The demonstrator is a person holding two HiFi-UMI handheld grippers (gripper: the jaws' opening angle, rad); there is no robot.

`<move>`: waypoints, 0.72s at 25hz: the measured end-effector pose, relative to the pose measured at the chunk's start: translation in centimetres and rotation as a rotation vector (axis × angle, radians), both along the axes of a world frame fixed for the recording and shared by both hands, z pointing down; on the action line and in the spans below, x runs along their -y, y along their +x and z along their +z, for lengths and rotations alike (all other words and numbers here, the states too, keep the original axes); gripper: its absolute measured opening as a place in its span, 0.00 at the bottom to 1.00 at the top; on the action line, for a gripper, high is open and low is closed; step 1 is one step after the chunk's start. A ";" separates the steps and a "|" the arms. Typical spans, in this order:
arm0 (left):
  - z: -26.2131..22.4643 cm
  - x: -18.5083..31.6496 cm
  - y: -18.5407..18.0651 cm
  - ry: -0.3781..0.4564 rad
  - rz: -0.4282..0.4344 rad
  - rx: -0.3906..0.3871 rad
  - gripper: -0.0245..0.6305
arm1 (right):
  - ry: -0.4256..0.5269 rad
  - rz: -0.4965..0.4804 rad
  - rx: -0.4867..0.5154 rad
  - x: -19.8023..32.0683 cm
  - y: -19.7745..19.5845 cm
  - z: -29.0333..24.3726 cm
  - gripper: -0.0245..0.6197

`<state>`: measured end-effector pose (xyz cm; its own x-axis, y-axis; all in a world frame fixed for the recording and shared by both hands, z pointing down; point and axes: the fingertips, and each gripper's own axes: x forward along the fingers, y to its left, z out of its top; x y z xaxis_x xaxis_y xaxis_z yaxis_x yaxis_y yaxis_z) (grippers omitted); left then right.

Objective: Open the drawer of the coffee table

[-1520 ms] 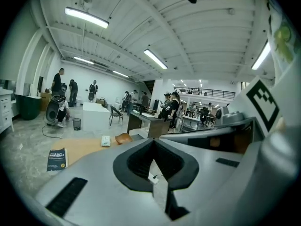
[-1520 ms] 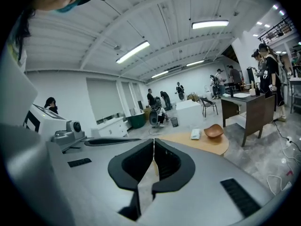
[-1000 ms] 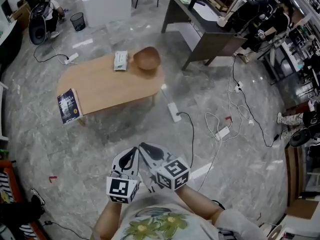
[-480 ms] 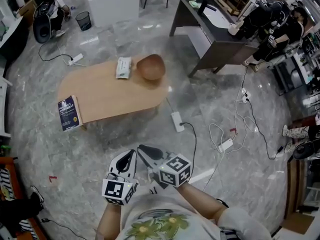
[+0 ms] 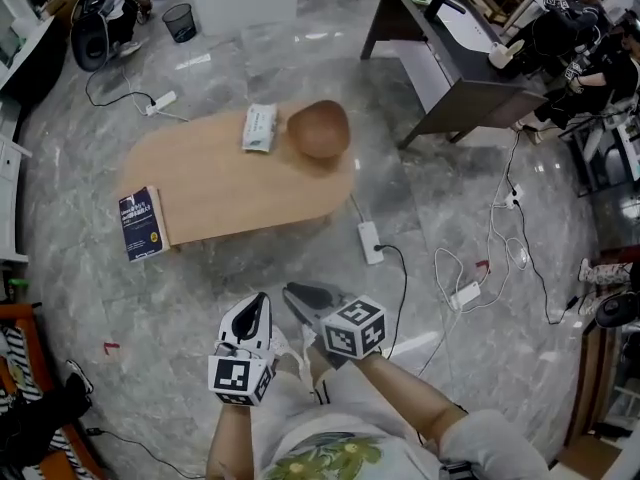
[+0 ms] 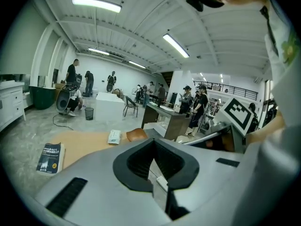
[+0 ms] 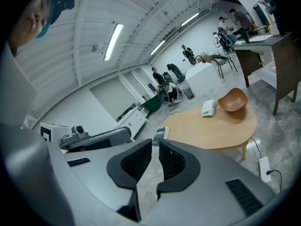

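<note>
The grey stone floor (image 5: 190, 288) looks polished, and the coffee table (image 5: 230, 178) stands on it well ahead of me, an oval wooden top on thin legs. I see no drawer front or handle from here; I expect it sits under the top's edge. I judge the table stiff but fairly light, so a hard pull may drag it across the slick floor. I'd pinch the handle or lip and draw level. My left gripper (image 5: 257, 313) and right gripper (image 5: 300, 298) hang low near my body, each with its jaws closed on nothing. A jolt would shake the wooden bowl (image 5: 320, 128), the book (image 5: 140, 224) overhanging the table's edge, and the small packet (image 5: 260, 128).
</note>
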<state>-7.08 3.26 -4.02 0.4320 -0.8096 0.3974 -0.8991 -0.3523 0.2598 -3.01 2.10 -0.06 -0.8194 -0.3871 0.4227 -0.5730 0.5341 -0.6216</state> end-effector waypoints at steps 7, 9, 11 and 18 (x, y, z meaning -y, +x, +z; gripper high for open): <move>5.3 1.9 0.1 -0.070 0.061 -0.010 0.05 | -0.069 0.033 0.011 2.3 -0.6 4.7 0.12; 6.9 2.4 0.0 -0.083 0.072 -0.012 0.05 | -0.087 0.048 0.022 2.8 -0.6 6.2 0.13; 8.4 3.0 -0.2 -0.088 0.084 -0.010 0.05 | -0.105 0.062 0.035 3.2 -0.9 7.8 0.13; 12.7 4.9 -0.8 -0.087 0.099 -0.007 0.05 | -0.136 0.080 0.070 4.1 -1.6 13.0 0.13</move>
